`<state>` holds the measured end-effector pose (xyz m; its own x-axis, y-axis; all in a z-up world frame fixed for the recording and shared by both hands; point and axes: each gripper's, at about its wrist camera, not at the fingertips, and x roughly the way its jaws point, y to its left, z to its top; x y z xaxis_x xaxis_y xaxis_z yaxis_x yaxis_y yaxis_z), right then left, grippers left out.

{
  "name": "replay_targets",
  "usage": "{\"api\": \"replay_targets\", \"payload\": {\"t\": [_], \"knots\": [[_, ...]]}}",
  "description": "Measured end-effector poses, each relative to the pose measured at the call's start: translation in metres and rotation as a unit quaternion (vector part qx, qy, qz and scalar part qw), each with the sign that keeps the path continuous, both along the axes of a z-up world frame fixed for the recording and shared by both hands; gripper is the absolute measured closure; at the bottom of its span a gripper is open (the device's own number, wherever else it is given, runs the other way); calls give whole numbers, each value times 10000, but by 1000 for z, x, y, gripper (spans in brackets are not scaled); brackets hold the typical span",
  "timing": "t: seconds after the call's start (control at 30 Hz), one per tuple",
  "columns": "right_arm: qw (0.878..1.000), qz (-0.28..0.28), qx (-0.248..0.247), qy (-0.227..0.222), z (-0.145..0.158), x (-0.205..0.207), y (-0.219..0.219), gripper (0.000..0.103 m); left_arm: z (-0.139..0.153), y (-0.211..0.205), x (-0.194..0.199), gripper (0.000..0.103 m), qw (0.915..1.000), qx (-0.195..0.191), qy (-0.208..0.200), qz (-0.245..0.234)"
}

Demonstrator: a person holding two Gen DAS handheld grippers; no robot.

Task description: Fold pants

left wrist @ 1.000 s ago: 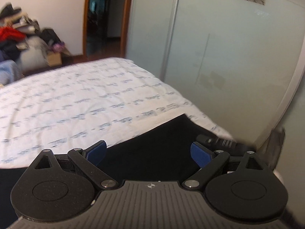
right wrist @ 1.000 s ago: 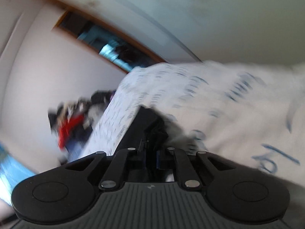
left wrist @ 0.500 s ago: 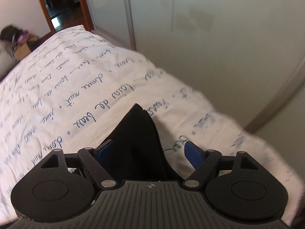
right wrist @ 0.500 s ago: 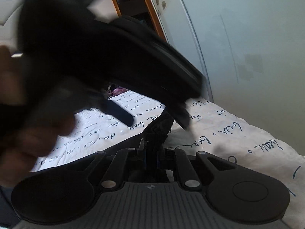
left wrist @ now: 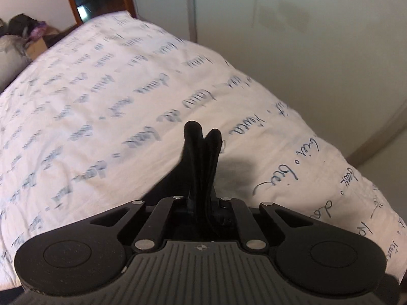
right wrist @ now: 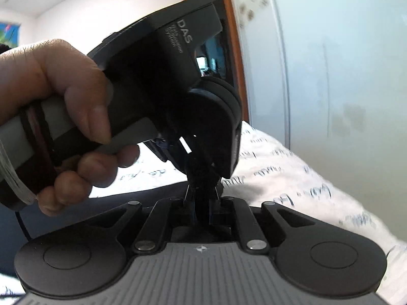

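The left claw (left wrist: 202, 203) is clamped on a bunched fold of the black pants (left wrist: 201, 157), its jaws drawn together with the cloth squeezed between them; the fold stands up from the jaws toward 12 o'clock in two rounded lobes, and more of the dark cloth trails off toward 8 o'clock onto the bed (left wrist: 101, 96); a soft shadow lies on the sheet just beside the fold at 3 o'clock; the sheet is white with blue handwriting printed across it, blurred on the far side. The right claw (right wrist: 202, 203) is likewise pinched on black cloth of the same pants (right wrist: 152, 193), which spreads toward 9 o'clock over the bed; directly ahead at 12 o'clock, very near, sits the left claw's housing (right wrist: 178, 58), gripped by the person's left hand (right wrist: 63, 106) at 10 o'clock; pale sliding wardrobe doors (right wrist: 330, 76) fill the background from 1 to 3 o'clock, with a wooden door frame (right wrist: 236, 76) beside them.
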<state>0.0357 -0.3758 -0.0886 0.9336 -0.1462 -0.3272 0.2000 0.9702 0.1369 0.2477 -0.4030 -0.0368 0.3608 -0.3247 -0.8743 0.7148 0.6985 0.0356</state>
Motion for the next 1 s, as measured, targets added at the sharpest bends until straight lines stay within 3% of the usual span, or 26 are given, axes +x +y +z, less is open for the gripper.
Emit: {"api": "replay_targets", "payload": {"t": [0.13, 0.27, 0.37, 0.47, 0.53, 0.8, 1.0], "knots": [[9969, 493, -609, -43, 20, -13, 35, 94, 26, 75, -6, 93, 9960, -647, -62, 616], [9879, 1340, -765, -182, 39, -24, 85, 94, 48, 176, -16, 93, 9866, -1064, -124, 1233], [9764, 1987, -841, -83, 40, -16, 134, 94, 24, 248, 1, 92, 9746, -1009, 438, 1949], [9616, 2509, -1035, 403, 19, 3, 182, 94, -17, 302, 19, 92, 9526, -915, 1059, 2703], [9545, 2694, -1138, 586, 12, 6, 207, 94, -19, 319, 16, 92, 9481, -1173, 1146, 2724], [9441, 2972, -1357, 447, 25, -10, 248, 94, 19, 353, 9, 93, 9561, -1441, 600, 2479], [9324, 3321, -1262, 659, 20, 10, 280, 94, -3, 406, 22, 93, 9387, -1484, 838, 2997]]}}
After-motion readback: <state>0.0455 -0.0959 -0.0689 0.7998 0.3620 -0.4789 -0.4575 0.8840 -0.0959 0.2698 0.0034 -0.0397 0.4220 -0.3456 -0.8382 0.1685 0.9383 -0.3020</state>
